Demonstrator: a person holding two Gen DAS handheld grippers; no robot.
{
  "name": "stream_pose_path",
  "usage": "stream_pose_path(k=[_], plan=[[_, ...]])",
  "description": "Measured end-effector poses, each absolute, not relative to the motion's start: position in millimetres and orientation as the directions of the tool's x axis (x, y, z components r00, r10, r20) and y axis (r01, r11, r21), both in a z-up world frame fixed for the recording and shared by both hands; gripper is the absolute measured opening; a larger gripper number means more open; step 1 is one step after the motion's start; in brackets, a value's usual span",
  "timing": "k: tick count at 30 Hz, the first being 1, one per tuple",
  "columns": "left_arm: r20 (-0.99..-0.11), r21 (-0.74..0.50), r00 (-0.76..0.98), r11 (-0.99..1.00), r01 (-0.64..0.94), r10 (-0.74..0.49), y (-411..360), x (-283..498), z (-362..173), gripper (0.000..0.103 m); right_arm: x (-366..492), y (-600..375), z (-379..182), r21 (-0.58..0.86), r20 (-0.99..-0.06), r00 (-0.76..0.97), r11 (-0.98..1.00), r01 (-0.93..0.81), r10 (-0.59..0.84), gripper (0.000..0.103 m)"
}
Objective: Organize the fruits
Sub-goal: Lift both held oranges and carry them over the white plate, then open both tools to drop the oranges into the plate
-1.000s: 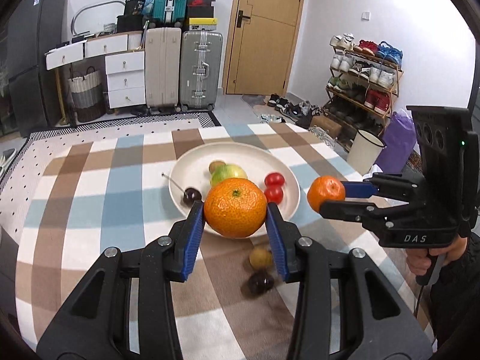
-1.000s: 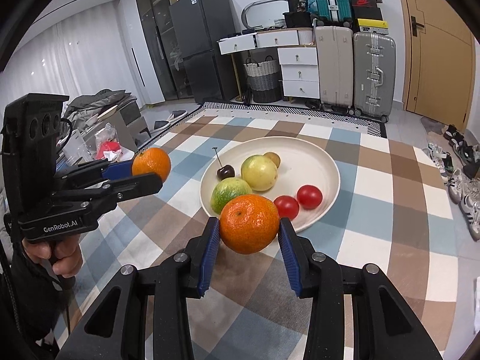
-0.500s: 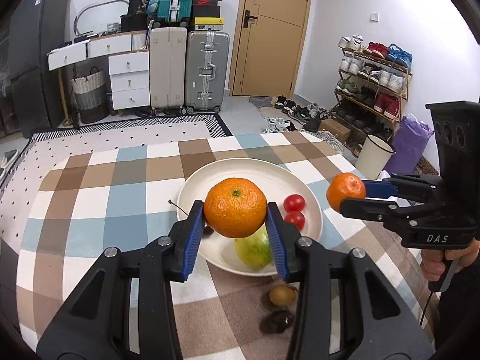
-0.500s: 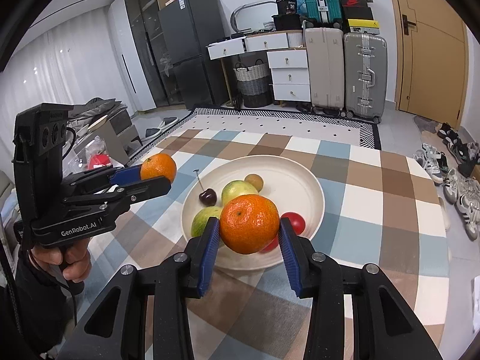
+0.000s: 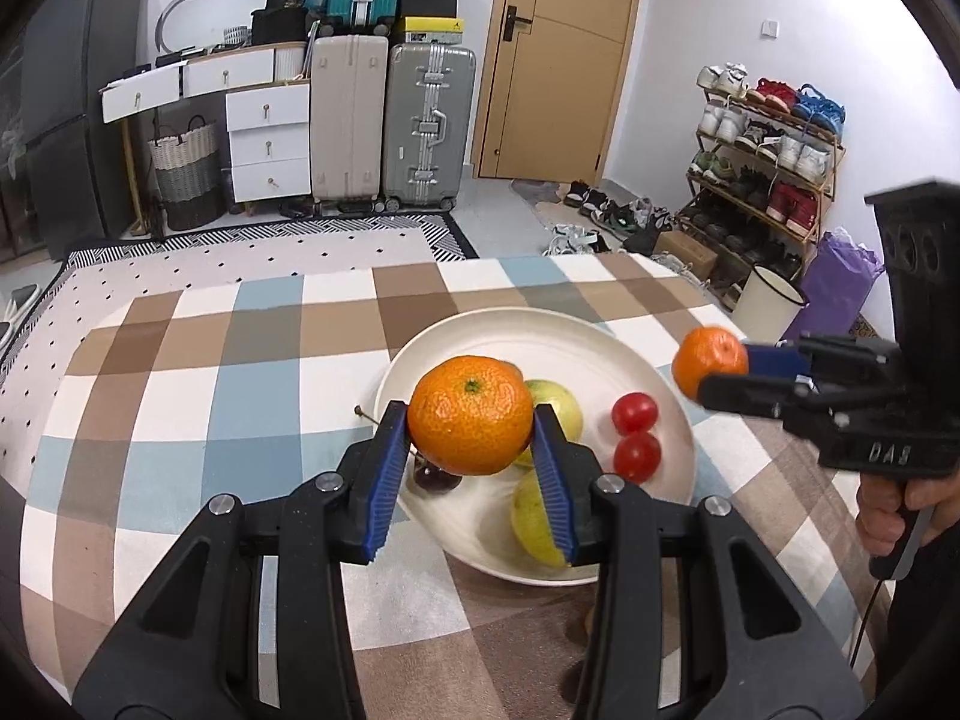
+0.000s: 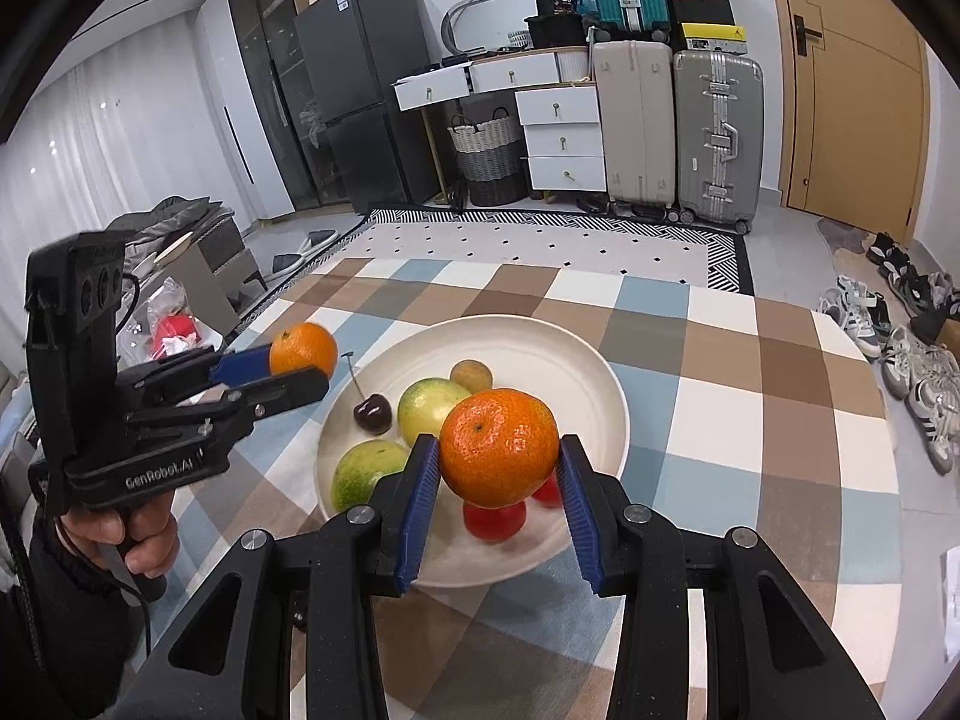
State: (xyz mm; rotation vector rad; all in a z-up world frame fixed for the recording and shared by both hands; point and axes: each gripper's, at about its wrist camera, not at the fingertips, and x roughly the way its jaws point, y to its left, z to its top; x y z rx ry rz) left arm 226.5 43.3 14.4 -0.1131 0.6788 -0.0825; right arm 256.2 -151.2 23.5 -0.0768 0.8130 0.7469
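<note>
Between both tongs' (image 5: 471, 450) pads, clamped oranges (image 5: 470, 415).

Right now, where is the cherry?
The cherry lies in the plate, near its left rim in the right wrist view, beside the yellow-green fruit. In the left wrist view it is mostly hidden behind the left gripper's orange.

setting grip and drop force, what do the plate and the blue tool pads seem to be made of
Plate: cream and matte with only a soft sheen, probably ceramic or melamine; the look leaves it open. Pads: blue and finely ribbed, likely rubber or soft plastic.
</note>
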Motion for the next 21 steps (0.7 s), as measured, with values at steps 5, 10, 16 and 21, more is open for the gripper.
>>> stream_pose_path(k=[5,10,16,21], plan=[[-0.637,-0.117,0.764,0.993,0.029,-0.097,45,233,3,0.038,266,-144,19,0.207,-0.686,0.453,0.75,-0.628,0.569,0.04],[-0.654,-0.104,0.752,0.994,0.024,-0.086,45,236,-8,0.038,275,-136,5,0.207,-0.702,0.441,0.753,-0.625,0.559,0.04],[-0.672,-0.09,0.737,0.996,0.022,-0.077,42,242,-19,0.038,278,-124,-14,0.201,-0.724,0.419,0.75,-0.631,0.547,0.04],[-0.684,-0.095,0.725,0.995,0.022,-0.082,41,245,-25,0.038,277,-118,-20,0.188,-0.731,0.424,0.754,-0.63,0.536,0.041]])
